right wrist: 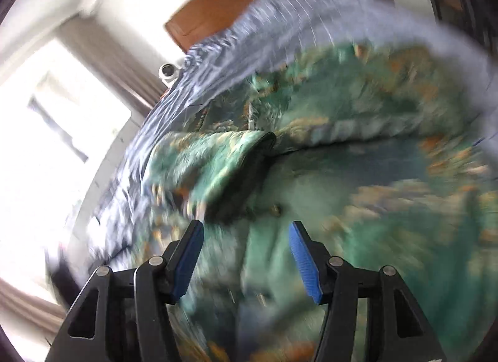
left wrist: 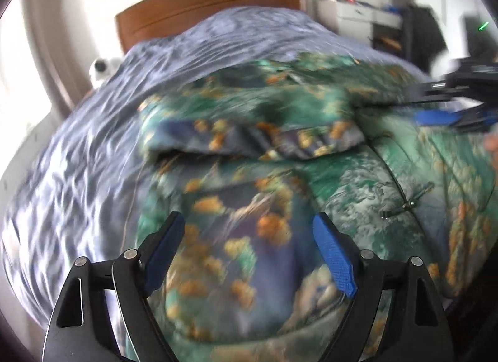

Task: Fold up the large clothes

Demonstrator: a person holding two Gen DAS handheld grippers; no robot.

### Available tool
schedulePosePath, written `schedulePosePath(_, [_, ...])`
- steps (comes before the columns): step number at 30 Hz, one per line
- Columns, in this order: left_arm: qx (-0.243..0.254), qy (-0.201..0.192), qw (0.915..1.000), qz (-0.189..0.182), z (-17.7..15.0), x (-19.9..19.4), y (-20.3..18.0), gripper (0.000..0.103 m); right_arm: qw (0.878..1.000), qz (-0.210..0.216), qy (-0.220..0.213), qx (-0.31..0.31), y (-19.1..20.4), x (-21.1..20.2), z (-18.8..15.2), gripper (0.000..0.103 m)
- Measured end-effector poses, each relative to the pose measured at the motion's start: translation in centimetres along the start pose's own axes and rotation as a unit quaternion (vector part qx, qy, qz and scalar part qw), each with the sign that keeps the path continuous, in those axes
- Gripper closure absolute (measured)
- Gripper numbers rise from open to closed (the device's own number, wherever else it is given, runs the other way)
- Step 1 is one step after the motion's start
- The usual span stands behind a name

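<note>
A large green jacket with orange and blue print (left wrist: 311,150) lies spread on the bed; a sleeve (left wrist: 255,137) is folded across its chest and a zipper (left wrist: 404,203) runs down the right part. My left gripper (left wrist: 249,237) is open and empty just above the jacket's lower part. My right gripper (right wrist: 246,246) is open and empty above the same jacket (right wrist: 358,175), near a dark collar lining (right wrist: 249,172). The right gripper also shows in the left wrist view (left wrist: 448,109) at the jacket's right edge. Both views are motion-blurred.
The jacket lies on a blue-white patterned bedspread (left wrist: 77,159) with a brown wooden headboard (left wrist: 202,3) behind. A small white camera (left wrist: 101,67) stands at the bed's left. A bright window (right wrist: 46,144) is to the left; a desk with clutter (left wrist: 373,16) is at the back right.
</note>
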State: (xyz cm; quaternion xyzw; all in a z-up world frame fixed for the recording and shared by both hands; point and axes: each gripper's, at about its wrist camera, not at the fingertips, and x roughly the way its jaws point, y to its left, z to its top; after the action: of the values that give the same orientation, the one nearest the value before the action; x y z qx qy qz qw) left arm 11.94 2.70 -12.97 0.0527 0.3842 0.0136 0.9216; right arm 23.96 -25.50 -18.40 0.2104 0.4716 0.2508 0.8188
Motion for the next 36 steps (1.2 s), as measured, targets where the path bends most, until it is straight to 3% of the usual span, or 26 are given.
schedulePosePath(5, [-0.055, 0.005, 0.9985, -0.007, -1.4, 0.4, 1.6, 0.017, 0.999, 0.011, 0.022, 0.046, -0.4, 7.0, 3.1, 0.045])
schedulePosePath(9, [-0.085, 0.013, 0.9962, -0.017, -2.6, 1.0, 2.7, 0.017, 0.999, 0.0, 0.047, 0.016, 1.3, 10.8, 3.6, 0.045])
schedulePosePath(10, [-0.091, 0.015, 0.9956, -0.019, -3.0, 1.1, 3.1, 0.017, 0.998, -0.002, 0.059, -0.001, 2.1, 11.5, 3.6, 0.058])
schedulePosePath(11, [-0.098, 0.016, 0.9948, -0.021, -3.3, 1.2, 3.5, 0.017, 0.998, -0.01, 0.065, -0.018, 2.7, 11.7, 3.7, 0.083])
schedulePosePath(14, [-0.119, 0.013, 0.9924, -0.027, -3.7, 1.2, 4.1, 0.017, 0.994, -0.035, 0.035, -0.102, 6.0, 10.2, 5.0, 0.091])
schedulePosePath(17, [-0.131, 0.004, 0.9905, -0.041, -3.4, 0.7, 4.5, 0.017, 0.983, -0.066, -0.013, -0.17, 8.7, 9.1, 8.8, 0.091])
schedulePosePath(22, [-0.119, -0.007, 0.9919, -0.043, -2.8, 0.0, 4.2, 0.017, 0.978, -0.107, -0.021, -0.177, 7.6, 12.5, 15.6, 0.091])
schedulePosePath(27, [-0.112, 0.005, 0.9929, -0.039, -3.0, 0.3, 4.2, 0.017, 0.98, -0.142, 0.014, -0.14, 3.1, 16.5, 15.9, 0.09])
schedulePosePath(29, [-0.113, 0.014, 0.9928, -0.038, -3.0, 0.6, 4.2, 0.017, 0.979, -0.149, 0.023, -0.136, 2.1, 17.5, 15.5, 0.076])
schedulePosePath(30, [-0.111, 0.02, 0.993, -0.034, -2.9, 0.8, 4.3, 0.017, 0.979, -0.149, 0.024, -0.133, 1.6, 17.7, 15.5, 0.074])
schedulePosePath(32, [-0.109, 0.023, 0.9933, -0.029, -2.7, 0.7, 4.5, 0.017, 0.982, -0.139, 0.02, -0.126, 1.3, 17.1, 15.5, 0.067])
schedulePosePath(36, [-0.122, 0.024, 0.9917, -0.033, -1.3, 0.7, 5.7, 0.017, 0.978, -0.127, -0.013, -0.163, 2.9, 13.4, 15.3, 0.067])
